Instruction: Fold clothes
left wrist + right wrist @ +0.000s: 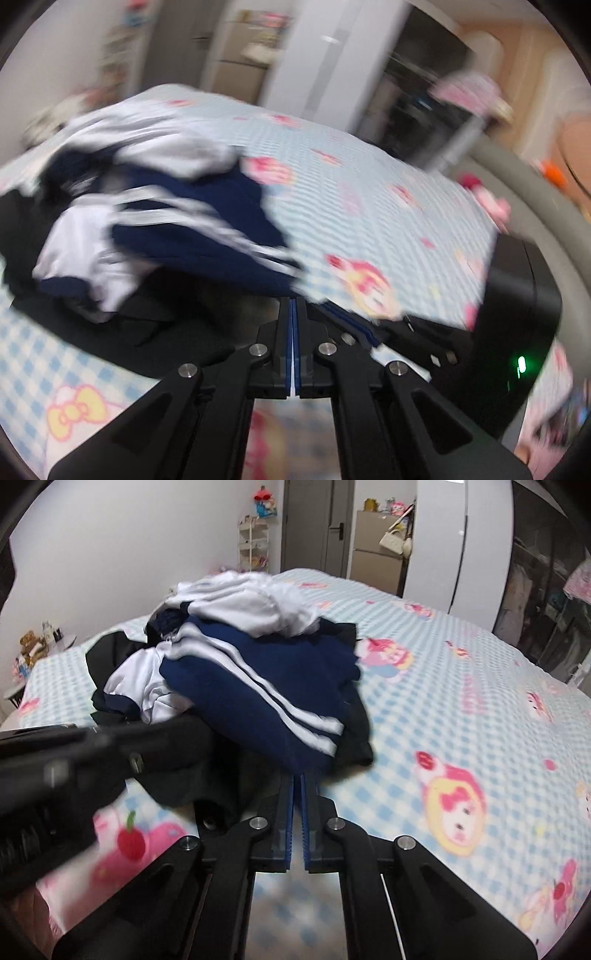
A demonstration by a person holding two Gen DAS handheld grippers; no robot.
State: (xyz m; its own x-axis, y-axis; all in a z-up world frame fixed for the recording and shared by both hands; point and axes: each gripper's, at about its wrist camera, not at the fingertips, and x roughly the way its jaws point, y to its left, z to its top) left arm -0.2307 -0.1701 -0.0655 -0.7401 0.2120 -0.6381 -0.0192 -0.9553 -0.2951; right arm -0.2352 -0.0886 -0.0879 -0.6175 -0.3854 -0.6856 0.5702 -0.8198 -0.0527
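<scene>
Navy garment [258, 701] edge at both grippers' near-closed jaws.

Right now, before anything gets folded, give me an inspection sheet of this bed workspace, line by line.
Surface: bed sheet, blue-white check with cartoon prints, laid flat.
Job's things: unfolded pile; navy garment with white stripes on top at the front, white garment behind, black garment underneath.
Clutter: nothing seen on the sheet apart from the pile.
Grippers: left gripper shut, white strip between the pads; right gripper pads close together, both at the pile's near edge.
Cables: nothing seen.
Surroundings: door, shelf rack, cabinet with handbag.
</scene>
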